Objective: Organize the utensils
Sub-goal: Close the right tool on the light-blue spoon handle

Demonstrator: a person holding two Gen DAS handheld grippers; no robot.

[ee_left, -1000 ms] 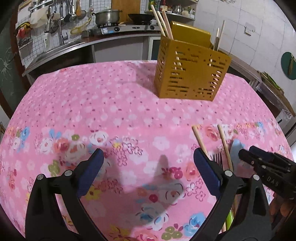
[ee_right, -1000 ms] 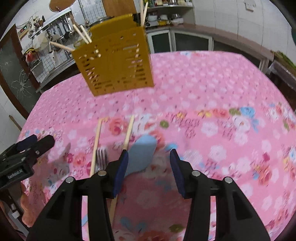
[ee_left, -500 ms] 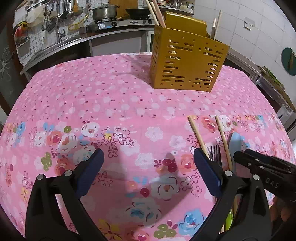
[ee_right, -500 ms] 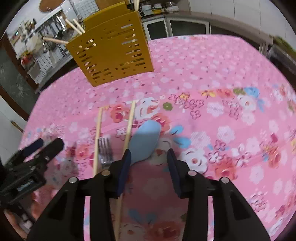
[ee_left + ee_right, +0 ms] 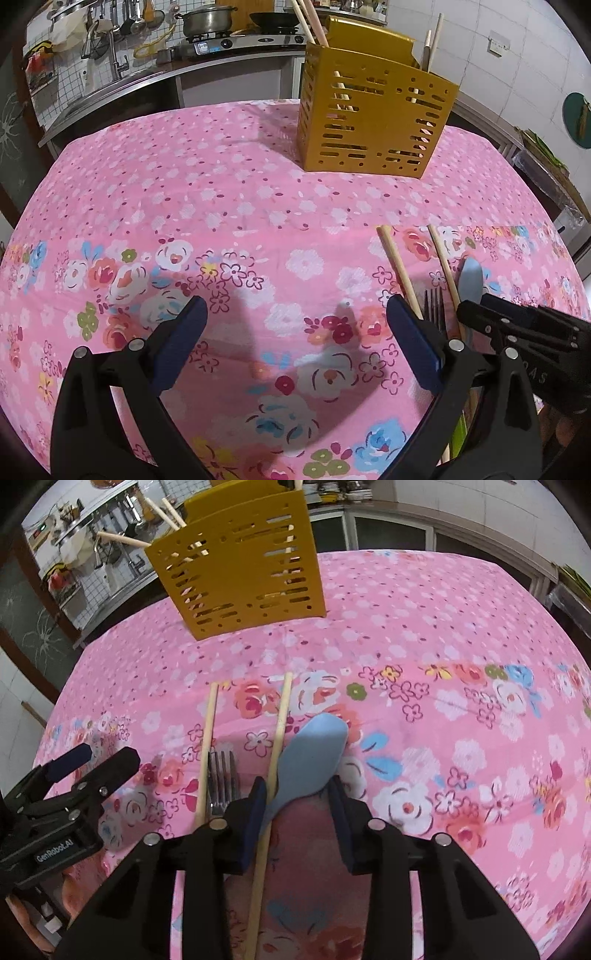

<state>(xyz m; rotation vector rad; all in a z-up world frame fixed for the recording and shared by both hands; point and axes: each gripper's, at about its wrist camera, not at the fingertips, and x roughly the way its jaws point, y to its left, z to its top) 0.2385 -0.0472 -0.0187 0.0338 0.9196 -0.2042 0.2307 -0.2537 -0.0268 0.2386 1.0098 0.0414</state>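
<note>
Left wrist view: left gripper (image 5: pixel 295 343), jaws wide apart, empty, waiting over pink floral tablecloth (image 5: pixel 229 206). Slotted yellow plastic utensil holder (image 5: pixel 373 122) stands far side.

Right wrist view: right gripper (image 5: pixel 297 810) jaws closing around pale-blue plastic spoon (image 5: pixel 310 757), lying beside 2 wooden chopsticks (image 5: pixel 207 746) and steel fork (image 5: pixel 222 775).

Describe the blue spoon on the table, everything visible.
The blue spoon is light blue, matte, plastic-looking, with a broad oval bowl narrowing to a handle. It lies flat on the pink floral tablecloth, bowl toward the yellow utensil holder, handle running back between the right gripper fingers, whose jaws are closing around it; contact is unclear. Its left edge sits against a wooden chopstick. The handle's end is hidden.
</note>
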